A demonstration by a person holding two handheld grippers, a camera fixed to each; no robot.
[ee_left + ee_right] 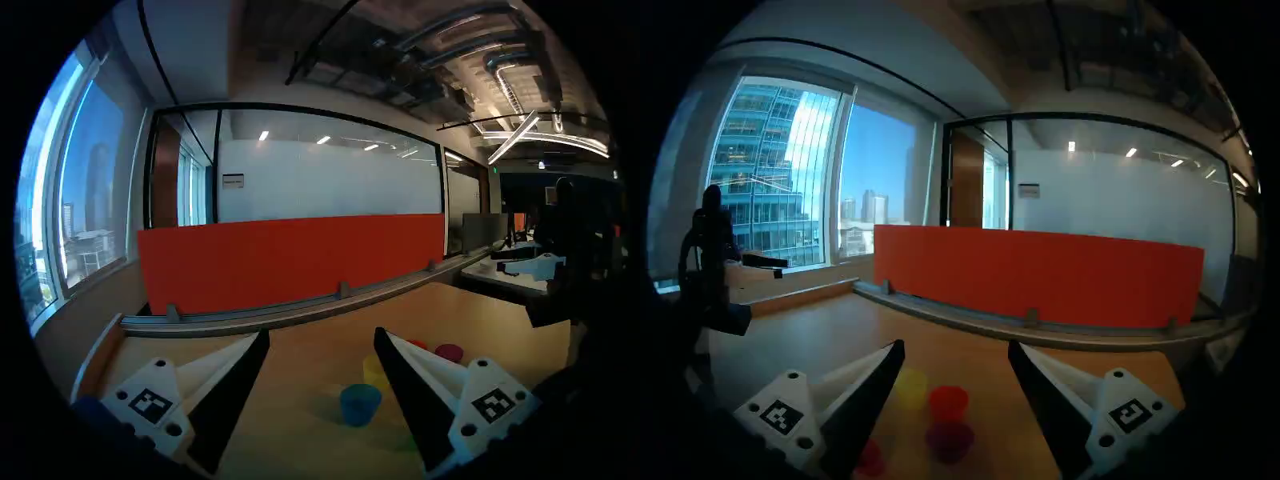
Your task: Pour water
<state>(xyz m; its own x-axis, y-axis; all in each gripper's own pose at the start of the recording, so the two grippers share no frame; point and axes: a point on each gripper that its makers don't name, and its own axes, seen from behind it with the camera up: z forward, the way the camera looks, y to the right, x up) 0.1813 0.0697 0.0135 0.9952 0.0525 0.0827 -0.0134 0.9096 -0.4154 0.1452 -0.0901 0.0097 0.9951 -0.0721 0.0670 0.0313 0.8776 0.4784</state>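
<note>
Several small plastic cups stand on a wooden desk (320, 320). In the left gripper view my left gripper (320, 334) hangs open above the desk, with a blue cup (360, 404) below the gap between its fingers. A yellow cup (373, 370) sits just behind the blue one, and a maroon cup (449, 352) is off to the right. In the right gripper view my right gripper (955, 345) is open over a yellow cup (912, 386), a red cup (948, 402) and a maroon cup (950, 440). Neither gripper holds anything.
An orange divider panel (288, 260) with a grey rail (320, 308) runs along the desk's far edge. Windows (784, 184) line one side. The other gripper's dark shape shows at the right (560, 296) and at the left (712, 272).
</note>
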